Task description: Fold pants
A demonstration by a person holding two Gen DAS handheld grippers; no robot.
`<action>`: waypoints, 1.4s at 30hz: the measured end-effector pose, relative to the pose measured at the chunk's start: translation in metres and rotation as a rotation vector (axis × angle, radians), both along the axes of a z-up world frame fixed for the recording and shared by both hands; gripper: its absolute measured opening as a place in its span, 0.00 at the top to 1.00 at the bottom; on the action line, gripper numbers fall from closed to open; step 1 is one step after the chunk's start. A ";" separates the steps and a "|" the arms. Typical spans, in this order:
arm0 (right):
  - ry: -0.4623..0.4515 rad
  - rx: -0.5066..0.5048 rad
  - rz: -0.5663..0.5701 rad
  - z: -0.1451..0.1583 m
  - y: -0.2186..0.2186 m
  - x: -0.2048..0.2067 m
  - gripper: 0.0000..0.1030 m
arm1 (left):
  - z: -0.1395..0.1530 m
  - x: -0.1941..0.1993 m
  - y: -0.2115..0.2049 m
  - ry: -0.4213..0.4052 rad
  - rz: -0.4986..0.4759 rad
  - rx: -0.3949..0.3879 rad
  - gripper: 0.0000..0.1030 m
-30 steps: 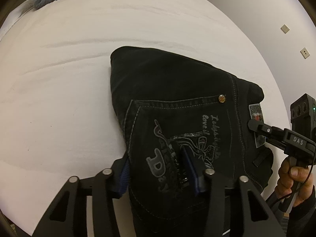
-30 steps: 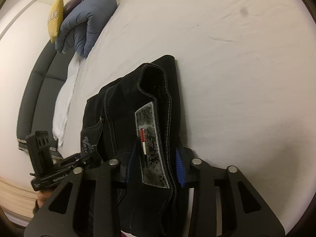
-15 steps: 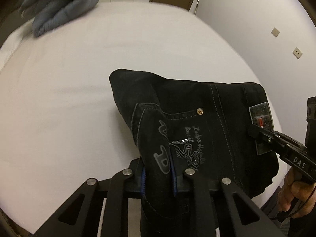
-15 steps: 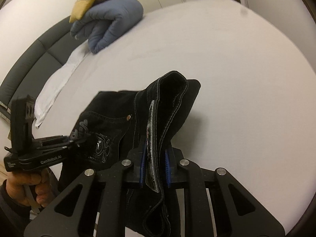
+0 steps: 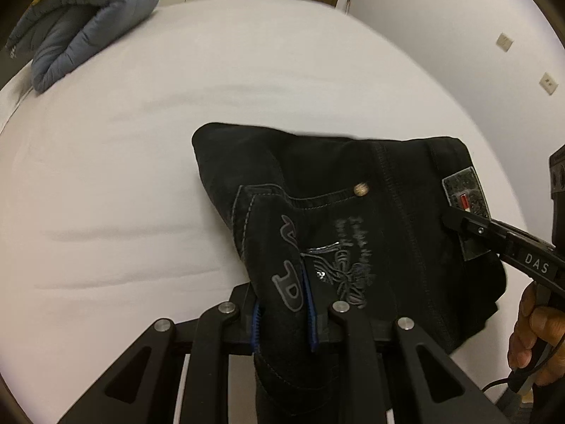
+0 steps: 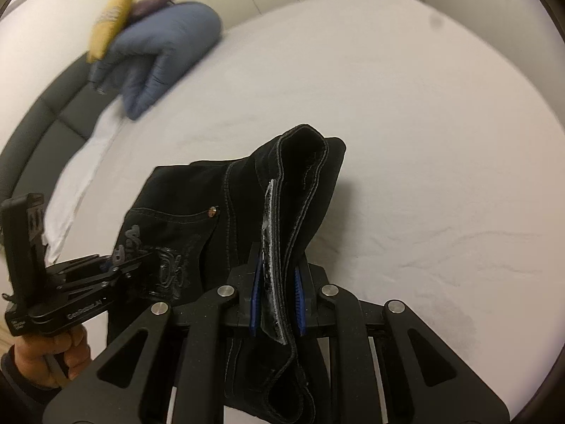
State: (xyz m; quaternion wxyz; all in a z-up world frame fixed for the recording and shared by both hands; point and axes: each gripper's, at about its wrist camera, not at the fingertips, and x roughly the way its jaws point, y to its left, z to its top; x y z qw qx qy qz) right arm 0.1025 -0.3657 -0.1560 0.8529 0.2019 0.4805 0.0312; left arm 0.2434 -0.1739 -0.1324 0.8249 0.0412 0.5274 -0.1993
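The left gripper is closed on the black pants at the printed back pocket, and the right gripper is closed on the waistband with the grey label. The folded pants hang between the 2 grippers, with the far part over the white bed. Farther away, a rolled blue blanket lies on the bed, with a yellow pillow behind it.
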 end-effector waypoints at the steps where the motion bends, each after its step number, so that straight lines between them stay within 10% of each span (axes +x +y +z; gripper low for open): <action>1: 0.005 -0.006 -0.009 -0.008 -0.002 0.002 0.84 | -0.006 -0.001 -0.002 0.004 0.007 -0.001 0.72; 9: -0.004 0.001 -0.079 -0.029 -0.008 -0.016 0.56 | -0.005 -0.015 0.010 -0.026 0.094 -0.126 0.52; 11: -0.068 -0.006 -0.108 -0.010 -0.002 -0.033 0.56 | 0.022 -0.030 0.026 -0.116 0.138 -0.223 0.50; 15: -0.242 -0.088 -0.158 0.050 0.008 -0.074 0.55 | 0.092 -0.062 0.060 -0.402 0.216 -0.285 0.01; 26: -0.889 -0.485 -0.335 0.259 0.057 -0.211 0.02 | 0.290 -0.137 0.168 -1.104 0.464 -0.106 0.00; 30: -1.034 -0.597 -0.378 0.310 0.086 -0.250 0.00 | 0.332 -0.185 0.190 -1.257 0.512 -0.048 0.00; 42: -1.117 -0.508 -0.437 0.381 0.107 -0.359 0.00 | 0.378 -0.243 0.236 -1.145 0.516 0.082 0.00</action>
